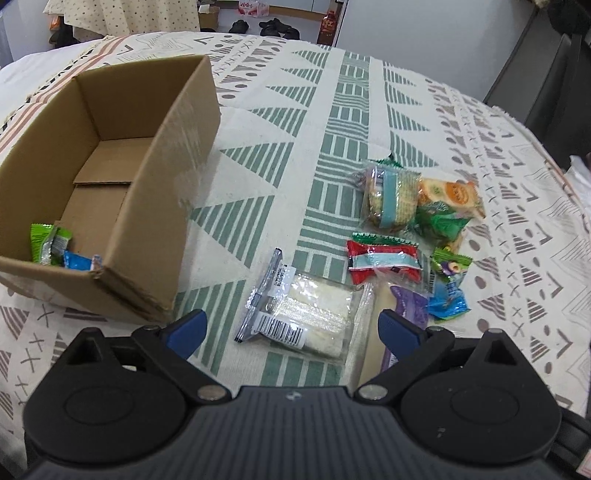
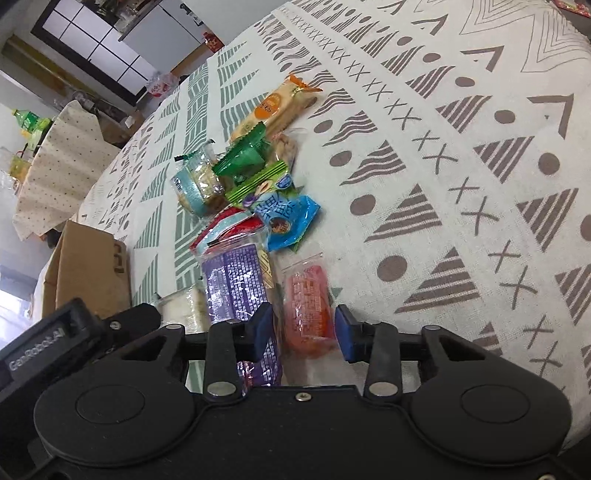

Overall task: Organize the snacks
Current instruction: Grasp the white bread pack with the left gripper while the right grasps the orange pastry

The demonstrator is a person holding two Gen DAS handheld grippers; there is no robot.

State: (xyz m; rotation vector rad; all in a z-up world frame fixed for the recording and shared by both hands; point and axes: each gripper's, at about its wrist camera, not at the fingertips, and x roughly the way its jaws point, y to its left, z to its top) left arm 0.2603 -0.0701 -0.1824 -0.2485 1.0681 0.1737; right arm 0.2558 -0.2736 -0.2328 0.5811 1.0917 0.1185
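A pile of wrapped snacks lies on the patterned tablecloth. In the left wrist view an open cardboard box (image 1: 177, 155) stands at the left with a green packet (image 1: 48, 242) and a blue packet (image 1: 79, 260) inside. My left gripper (image 1: 291, 332) is open above a clear pack of white wafers (image 1: 314, 317). A red packet (image 1: 384, 260) and a purple packet (image 1: 410, 310) lie beside it. In the right wrist view my right gripper (image 2: 304, 332) is open around a red-orange snack packet (image 2: 306, 306), which lies between the fingers. The purple packet (image 2: 240, 284) lies just left of it.
More snacks lie beyond: a blue packet (image 2: 291, 221), green packets (image 2: 247, 155), an orange cracker pack (image 2: 273, 107). The box (image 2: 88, 266) shows at the left in the right wrist view. A bottle (image 1: 327, 26) and shoes stand past the table's far edge.
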